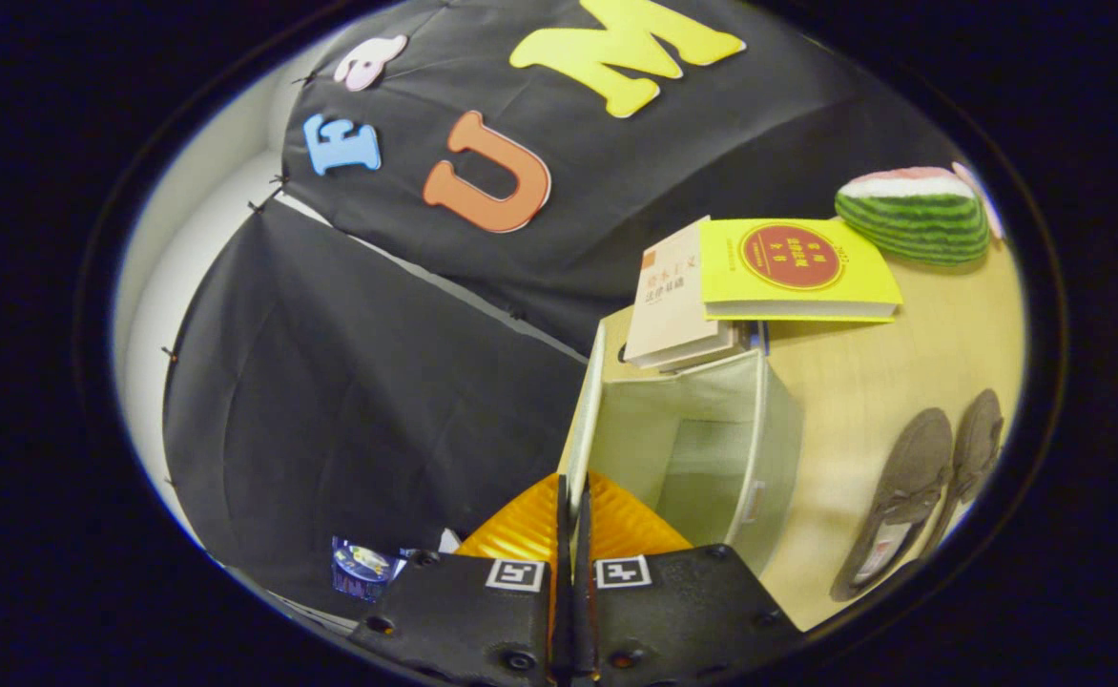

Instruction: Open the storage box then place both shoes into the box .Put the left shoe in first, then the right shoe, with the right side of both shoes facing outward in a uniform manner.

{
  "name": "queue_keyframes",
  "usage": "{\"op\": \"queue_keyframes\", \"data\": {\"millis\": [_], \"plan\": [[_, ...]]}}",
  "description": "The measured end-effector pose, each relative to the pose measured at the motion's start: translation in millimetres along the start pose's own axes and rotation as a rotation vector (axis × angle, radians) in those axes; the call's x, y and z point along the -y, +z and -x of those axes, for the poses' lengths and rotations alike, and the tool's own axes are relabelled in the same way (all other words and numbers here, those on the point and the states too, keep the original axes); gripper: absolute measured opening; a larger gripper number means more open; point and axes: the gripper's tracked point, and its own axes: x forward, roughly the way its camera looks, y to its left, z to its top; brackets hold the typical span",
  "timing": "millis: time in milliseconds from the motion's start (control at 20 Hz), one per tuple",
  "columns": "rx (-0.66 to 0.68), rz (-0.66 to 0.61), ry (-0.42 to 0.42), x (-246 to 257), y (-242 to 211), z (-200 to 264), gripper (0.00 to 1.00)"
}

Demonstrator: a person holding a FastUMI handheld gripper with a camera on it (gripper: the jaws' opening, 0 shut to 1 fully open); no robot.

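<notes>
— Two fingers [586,534] of the gripper [573,510] are pressing together right at the front, and they are pinching the thin edge of the storage box's lid [586,420], which is standing swung open and nearly on edge.

— And what is sitting under them?

— An orange ribbed thing [530,530] is lying just behind the fingertips; I cannot tell what it is. A small blue printed packet [361,565] is resting near it, against the black cloth wall [349,410].

— Where is the storage box itself?

— The storage box [712,448] is standing just beyond the fingers, pale grey-green, its mouth gaping toward us and its inside looking bare. It is sitting on the light wooden table [864,401].

— The shoes?

— Both shoes [917,491] are lying side by side on the table, apart from the box, dark brown and touching along their lengths.

— Further back?

— A stack of books [683,305] is resting just behind the box, with a yellow book [797,267] overhanging on top. Past that, a watermelon-shaped cushion [912,215] is sitting by the cloth.
</notes>
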Motion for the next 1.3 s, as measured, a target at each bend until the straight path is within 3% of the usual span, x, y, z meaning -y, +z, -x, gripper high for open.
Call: {"op": "queue_keyframes", "data": {"millis": [250,700,750,900,1100,1300], "plan": [[0.043,0.020,-0.032,-50,-3,-18,0.06],[0.084,0.058,-0.066,-103,-12,-61,0.15],[0.071,0.060,-0.066,-110,-18,-70,0.19],[0.053,0.098,-0.044,-136,-33,-85,0.57],[0.075,0.233,-0.218,-125,-46,-80,0.94],[0.063,0.271,-0.312,-108,-55,-69,1.00]]}}
